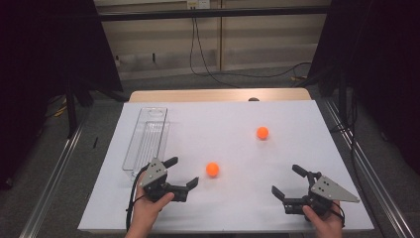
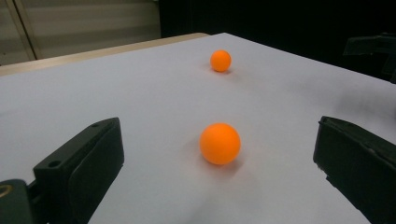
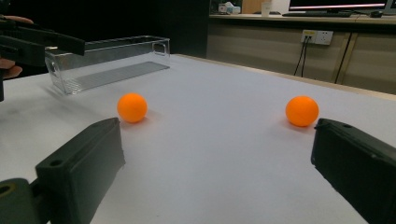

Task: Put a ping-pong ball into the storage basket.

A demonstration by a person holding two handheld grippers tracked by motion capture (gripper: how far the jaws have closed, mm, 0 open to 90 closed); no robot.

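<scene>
You hold a pair of tongs over a white table (image 1: 297, 114), both released, neither grasping anything. Your left gripper (image 1: 181, 172) hovers just off the near end of a clear plastic bin (image 1: 146, 139), its jaws spread wide and aimed at the near orange ball (image 1: 212, 169), which sits on the white surface just beyond the jaw tips and apart from them. In the left gripper view that ball (image 2: 220, 143) lies between the two black jaws but a little ahead of them, touching neither, with the far orange ball (image 2: 220, 60) farther back on the table.

Your right gripper (image 1: 286, 180) is well apart from the bin, on the opposite side of the table at the near edge, jaws likewise spread. Its own view looks back across the surface toward the bin (image 3: 105, 63), with the near ball (image 3: 132, 107) resting between that bin and the left-hand jaw, and the far ball (image 3: 302, 110) just beyond the right-hand jaw; neither ball touches a jaw.

The far ball (image 1: 262, 132) lies well away from the bin, toward the table's far right part, and is near no gripper. The bin runs lengthwise along the table's left side and both balls sit outside it, on the bare white top. Your hands (image 1: 148, 206) grip the handles at the near edge of the table.
</scene>
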